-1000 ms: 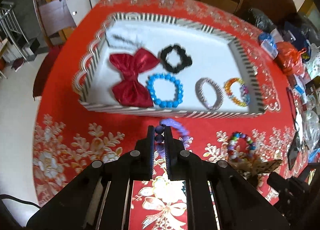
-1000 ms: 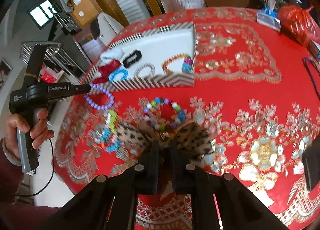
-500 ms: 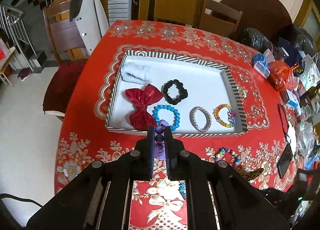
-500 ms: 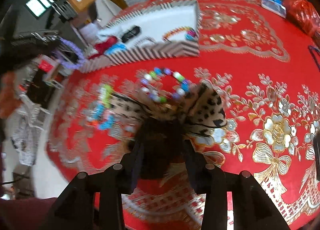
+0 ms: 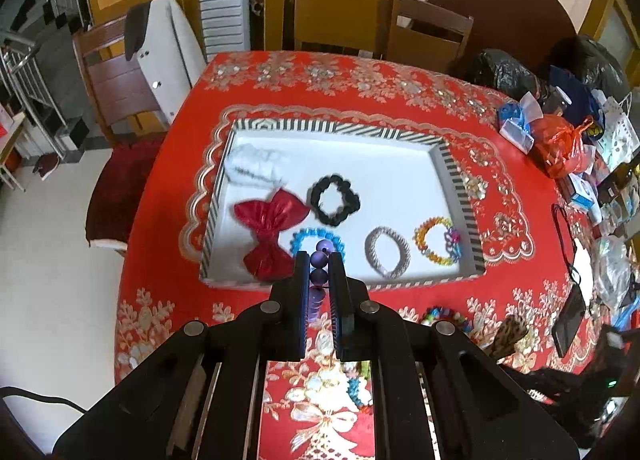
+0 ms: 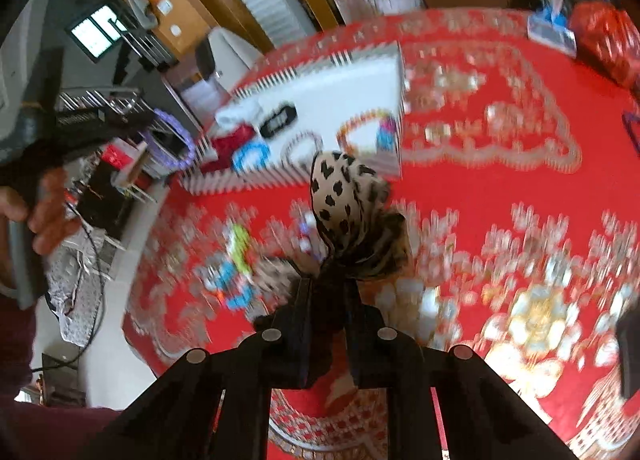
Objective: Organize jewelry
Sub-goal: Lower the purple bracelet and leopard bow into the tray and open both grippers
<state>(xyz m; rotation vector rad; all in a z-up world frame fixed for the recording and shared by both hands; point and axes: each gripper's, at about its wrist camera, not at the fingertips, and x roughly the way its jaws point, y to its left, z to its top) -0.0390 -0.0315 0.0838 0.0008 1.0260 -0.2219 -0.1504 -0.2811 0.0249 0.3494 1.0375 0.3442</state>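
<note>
Carrying the purple bead bracelet (image 5: 319,260) pinched in the left gripper (image 5: 319,272) jaws above the striped tray (image 5: 456,164), lower it onto bare white floor behind the blue bracelet (image 5: 300,238) before releasing. The right gripper (image 6: 326,296) jaws clamp the leopard bow (image 6: 344,196), lifted off the bench (image 6: 480,188); bring it in afterwards.

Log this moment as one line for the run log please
left gripper: shut on purple bead bracelet, held above striped tray | right gripper: shut on leopard bow, lifted off red tablecloth
</note>
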